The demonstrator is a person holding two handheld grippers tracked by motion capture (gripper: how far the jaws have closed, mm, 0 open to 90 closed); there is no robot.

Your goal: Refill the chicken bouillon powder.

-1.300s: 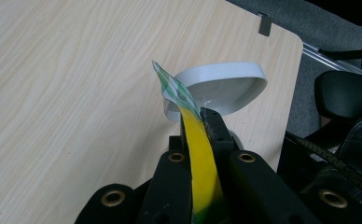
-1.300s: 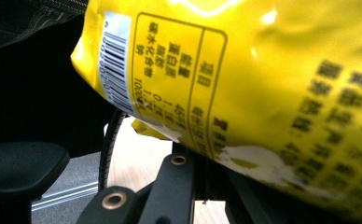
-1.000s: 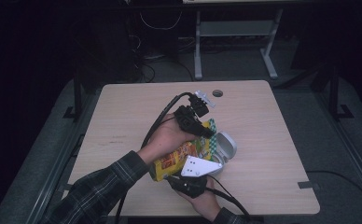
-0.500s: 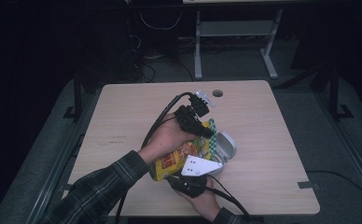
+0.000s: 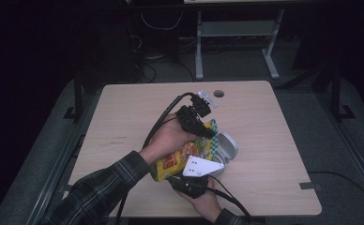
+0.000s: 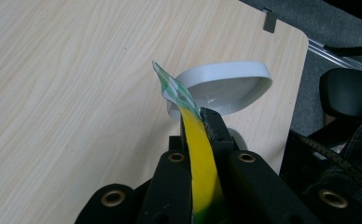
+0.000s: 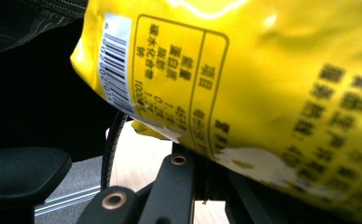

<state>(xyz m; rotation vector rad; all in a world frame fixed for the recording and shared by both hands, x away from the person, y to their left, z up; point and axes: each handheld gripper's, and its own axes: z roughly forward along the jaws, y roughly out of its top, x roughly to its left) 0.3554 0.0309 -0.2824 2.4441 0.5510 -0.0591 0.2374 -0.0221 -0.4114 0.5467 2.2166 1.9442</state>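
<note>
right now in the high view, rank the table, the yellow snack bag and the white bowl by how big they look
1. table, largest by far
2. yellow snack bag, partly hidden by the hands and grippers
3. white bowl, smallest, though the bag and the grey plate hide part of it

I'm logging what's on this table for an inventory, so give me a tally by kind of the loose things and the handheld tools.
Yellow snack bag: 1
White bowl: 1
Handheld grippers: 2, the left gripper and the right gripper, both clamped on the bag
Total: 4
</note>
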